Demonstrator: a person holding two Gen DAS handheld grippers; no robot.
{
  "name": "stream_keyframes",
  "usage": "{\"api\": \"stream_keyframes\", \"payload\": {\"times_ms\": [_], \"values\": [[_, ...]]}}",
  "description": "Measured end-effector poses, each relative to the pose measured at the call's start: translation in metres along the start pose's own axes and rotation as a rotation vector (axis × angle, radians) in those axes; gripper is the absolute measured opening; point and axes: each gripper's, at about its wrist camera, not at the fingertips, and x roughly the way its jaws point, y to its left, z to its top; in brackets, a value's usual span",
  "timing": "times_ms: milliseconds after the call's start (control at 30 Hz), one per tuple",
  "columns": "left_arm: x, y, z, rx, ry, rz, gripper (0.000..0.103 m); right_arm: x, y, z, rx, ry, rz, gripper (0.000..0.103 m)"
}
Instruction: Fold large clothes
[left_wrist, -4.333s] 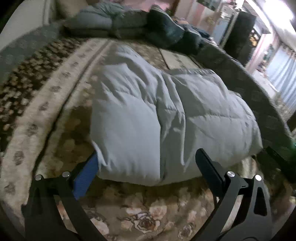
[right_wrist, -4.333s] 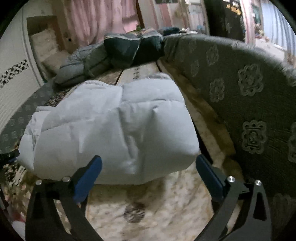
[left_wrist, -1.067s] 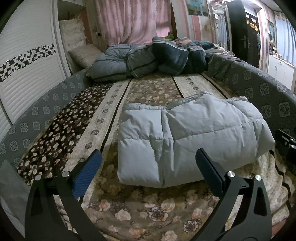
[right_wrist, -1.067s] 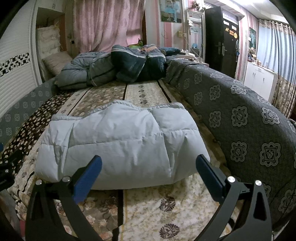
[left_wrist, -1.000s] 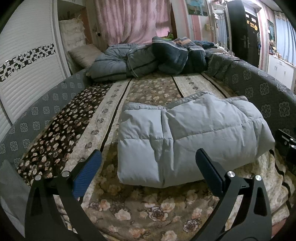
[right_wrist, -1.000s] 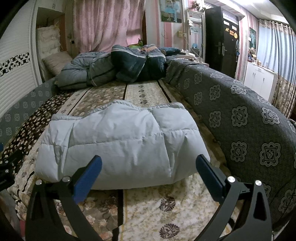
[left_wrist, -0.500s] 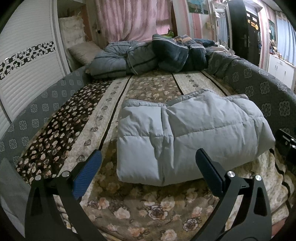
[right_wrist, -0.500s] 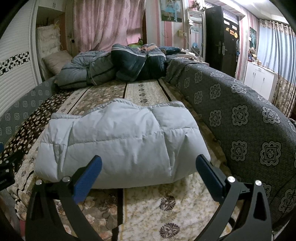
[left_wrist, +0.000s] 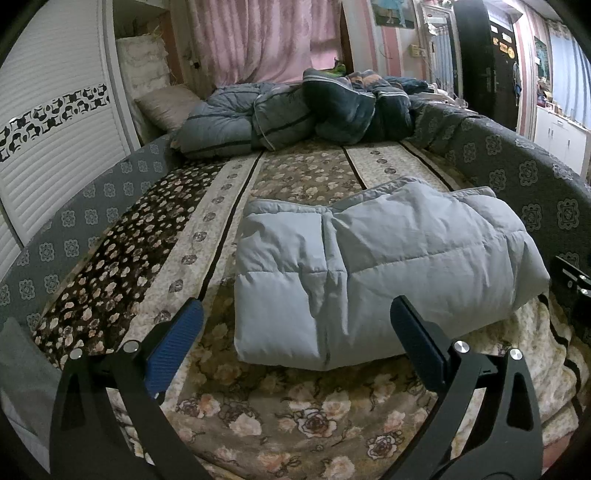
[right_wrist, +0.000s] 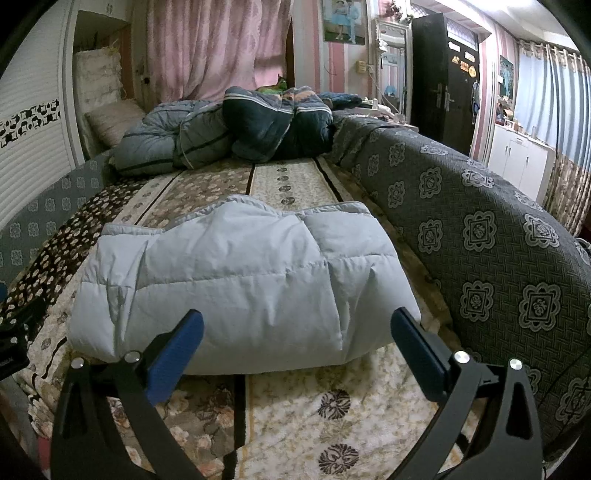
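Garment: a pale blue quilted puffer jacket (left_wrist: 388, 266), already folded into a thick rectangular bundle, lies on the floral-patterned bedspread (left_wrist: 280, 417) near the foot of the bed.
Long axis: the bundle runs crosswise, left to right, in both wrist views; its near long edge faces both grippers.
Left gripper (left_wrist: 295, 332): jaws spread wide, holding nothing, hanging just short of the bundle's near edge; the bundle sits ahead and slightly to its right.
Right gripper (right_wrist: 295, 332): jaws likewise spread and empty; the jacket (right_wrist: 240, 284) lies straight ahead, its near edge filling the span between the blue pads (right_wrist: 173, 350).
Nearer hand: cannot tell; the left faces the bundle's left end, the right its right end.
Right-hand boundary: the grey medallion-patterned padded bed side (right_wrist: 498, 258) stands just beside the bundle's right end.
Far end: a heap of dark blue and grey striped quilts (left_wrist: 295, 110) lies well apart, at the head.
Judgement: the fold looks complete or nearly so; any further fold would probably bring one short end across to the other.
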Motion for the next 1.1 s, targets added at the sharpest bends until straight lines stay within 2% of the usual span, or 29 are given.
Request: {"api": "stream_keyframes", "payload": {"times_ms": [1100], "values": [[-0.0031,0.009,-0.0034,-0.014,-0.008,0.018,0.1,0.0017,-0.0056,-0.0035,-0.01,0.0,0.01,0.101]]}}
